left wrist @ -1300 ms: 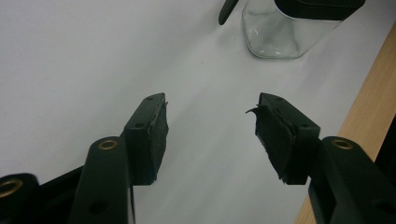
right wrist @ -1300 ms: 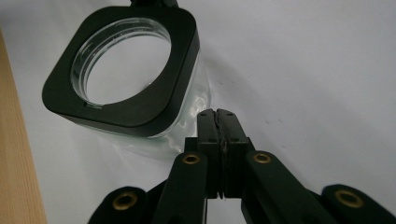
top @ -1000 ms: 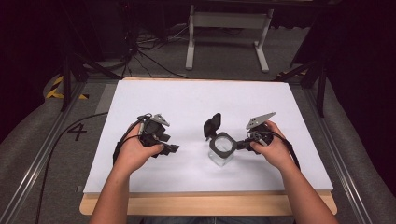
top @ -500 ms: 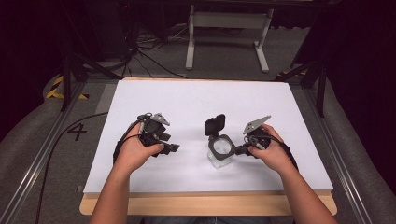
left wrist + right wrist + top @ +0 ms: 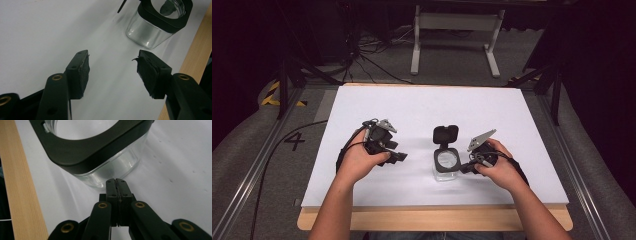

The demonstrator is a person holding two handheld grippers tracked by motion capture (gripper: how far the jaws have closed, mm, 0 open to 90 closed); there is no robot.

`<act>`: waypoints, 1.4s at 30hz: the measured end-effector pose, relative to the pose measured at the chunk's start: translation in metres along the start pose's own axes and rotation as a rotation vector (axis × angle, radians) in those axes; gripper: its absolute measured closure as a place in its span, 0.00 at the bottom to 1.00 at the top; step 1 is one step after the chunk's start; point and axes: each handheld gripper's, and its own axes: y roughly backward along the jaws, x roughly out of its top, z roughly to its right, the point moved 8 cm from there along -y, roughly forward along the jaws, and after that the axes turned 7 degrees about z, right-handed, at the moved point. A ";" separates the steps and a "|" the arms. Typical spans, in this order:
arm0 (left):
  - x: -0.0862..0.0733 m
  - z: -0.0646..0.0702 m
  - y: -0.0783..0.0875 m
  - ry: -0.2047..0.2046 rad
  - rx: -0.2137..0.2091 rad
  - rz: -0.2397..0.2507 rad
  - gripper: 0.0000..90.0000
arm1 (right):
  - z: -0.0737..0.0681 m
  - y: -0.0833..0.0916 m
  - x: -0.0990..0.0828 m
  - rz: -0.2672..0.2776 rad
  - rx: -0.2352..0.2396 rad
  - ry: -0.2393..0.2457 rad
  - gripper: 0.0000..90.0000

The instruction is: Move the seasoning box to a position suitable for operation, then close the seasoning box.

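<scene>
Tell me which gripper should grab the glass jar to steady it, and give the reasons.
Left, probably. The left gripper has its jaws open and aimed toward the glass jar, with bare table between. The right gripper sits nearer the jar, but its jaws are shut.

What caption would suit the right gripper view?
Closed right tool resting beside a clear glass jar with a black collar, on the white table.

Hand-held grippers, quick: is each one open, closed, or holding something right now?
Left hand-held gripper: open, holding nothing.
Right hand-held gripper: closed, pads pressed together with nothing between them, its tip just short of the glass jar.
</scene>
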 end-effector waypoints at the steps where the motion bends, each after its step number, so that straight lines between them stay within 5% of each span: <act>1: 0.000 0.000 0.000 0.000 0.000 -0.007 0.49 | -0.001 -0.001 0.000 -0.003 0.003 0.005 1.00; 9: 0.001 0.002 -0.003 -0.004 -0.009 -0.008 0.49 | 0.000 0.001 0.000 0.010 0.009 -0.001 1.00; 10: 0.001 0.002 -0.003 -0.004 -0.010 -0.008 0.49 | 0.007 0.009 0.001 0.030 -0.023 -0.017 1.00; 20: 0.004 0.013 -0.007 -0.022 -0.031 -0.012 0.53 | 0.023 0.040 0.007 0.163 -0.073 -0.081 1.00; 23: 0.004 0.021 -0.010 -0.054 -0.046 -0.028 0.58 | 0.028 0.047 0.014 0.210 -0.090 -0.092 1.00; 32: 0.007 0.055 -0.027 -0.069 -0.206 -0.014 0.78 | 0.030 0.063 0.035 0.274 -0.104 -0.070 1.00; 42: 0.008 0.085 -0.041 -0.120 -0.322 -0.038 0.98 | 0.032 0.070 0.050 0.294 -0.095 -0.063 1.00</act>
